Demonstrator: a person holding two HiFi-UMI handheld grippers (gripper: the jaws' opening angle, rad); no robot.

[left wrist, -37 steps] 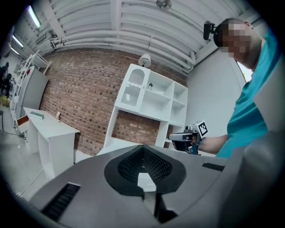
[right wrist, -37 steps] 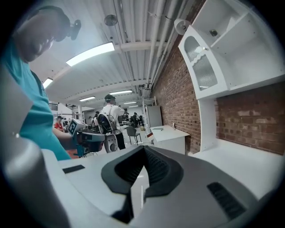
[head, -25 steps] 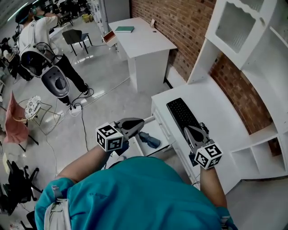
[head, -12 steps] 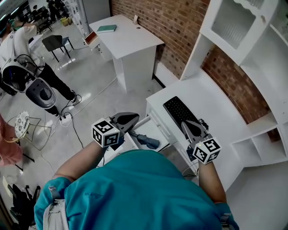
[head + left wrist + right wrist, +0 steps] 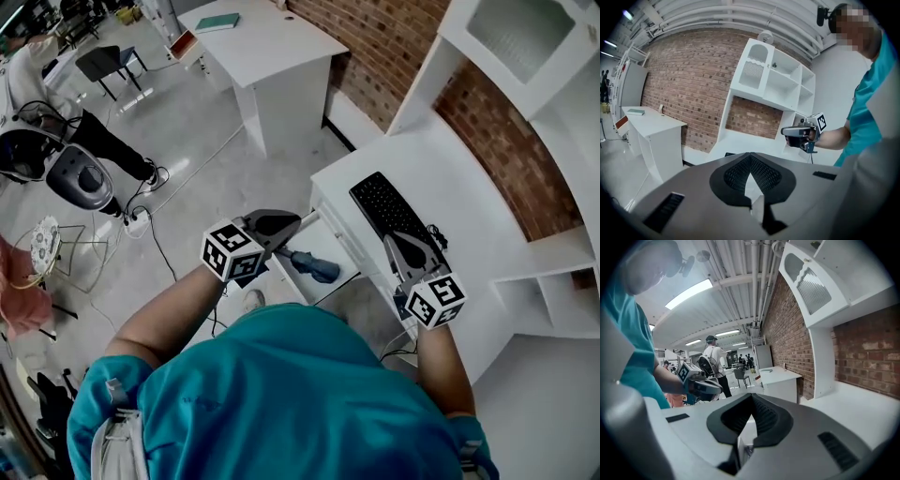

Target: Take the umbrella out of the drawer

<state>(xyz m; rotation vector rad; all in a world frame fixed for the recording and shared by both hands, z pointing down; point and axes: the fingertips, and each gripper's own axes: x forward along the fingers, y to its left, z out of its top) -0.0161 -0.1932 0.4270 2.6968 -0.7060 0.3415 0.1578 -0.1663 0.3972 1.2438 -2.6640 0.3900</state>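
Note:
A dark blue folded umbrella lies in the open white drawer of the desk. My left gripper hovers over the drawer's far left corner, just above the umbrella, shut and empty. In its own view the left gripper has its pads together with nothing between them. My right gripper hangs over the desk's front edge beside the black keyboard, to the right of the drawer. Seen in its own view, the right gripper is shut and holds nothing.
A second white table with a green book stands further back. A person, a chair and floor cables are at the left. White shelves rise at the right against the brick wall.
Both hands have drifted a little, the left one sinking slightly by the drawer. Both grippers have stayed shut and the umbrella has not moved.

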